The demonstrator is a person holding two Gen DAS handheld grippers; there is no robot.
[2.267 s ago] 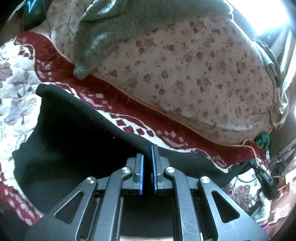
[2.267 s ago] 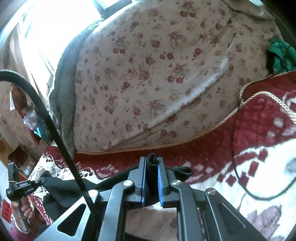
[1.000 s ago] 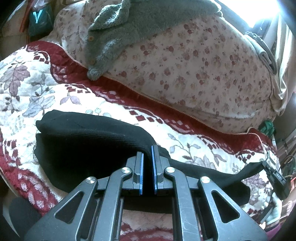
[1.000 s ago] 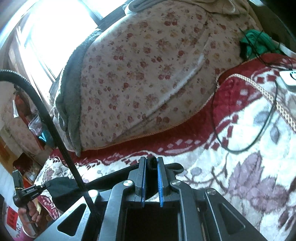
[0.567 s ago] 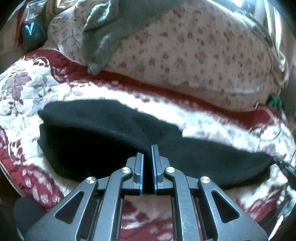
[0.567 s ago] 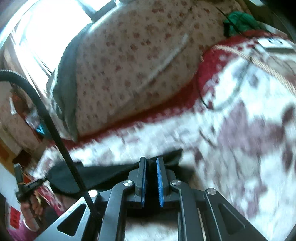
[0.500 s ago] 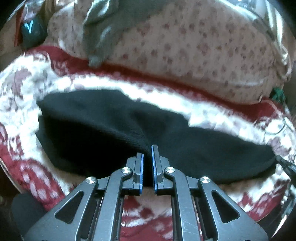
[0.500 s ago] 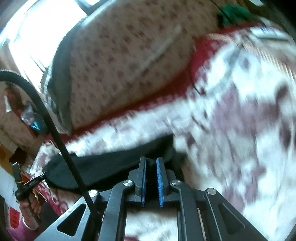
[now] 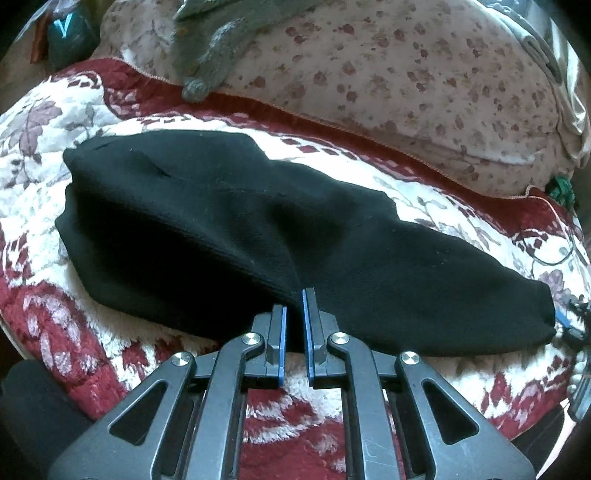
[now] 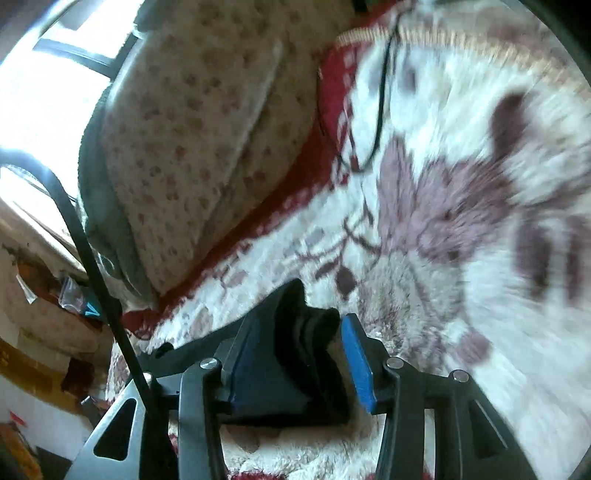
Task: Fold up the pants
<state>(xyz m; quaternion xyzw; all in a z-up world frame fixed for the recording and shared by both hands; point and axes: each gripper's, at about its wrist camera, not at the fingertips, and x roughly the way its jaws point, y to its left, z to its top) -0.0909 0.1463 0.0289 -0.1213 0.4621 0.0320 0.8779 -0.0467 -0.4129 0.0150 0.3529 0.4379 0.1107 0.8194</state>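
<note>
- Left gripper (image 9: 293, 317) — nearest in the left wrist view; jaws drawn close with a narrow gap, a thin ridge of black cloth running up into that gap. Whether the pads actually pinch it cannot be told.
- Right gripper (image 10: 291, 350) — jaws spread wide, a bunched end of the garment lying loose between them; reads as a let-go at the far end of the cloth. View blurred.
- Pants (image 9: 258, 236) — black, laid flat in one long band across the blanket, wide end to the left, tapering to the right; judged to be doubled lengthwise, leg on leg, ready for a crosswise fold.
- Blanket (image 9: 55, 122) — fleecy, white and red with a floral pattern; serves as the folding surface.
- Floral quilt (image 9: 406, 85) — heaped beyond the pants, well clear of them.
- Grey garment (image 9: 221, 33) — draped over the quilt, farthest back.
- Black cable (image 10: 380, 96) — lying on the blanket beyond the right gripper, apart from the cloth.
</note>
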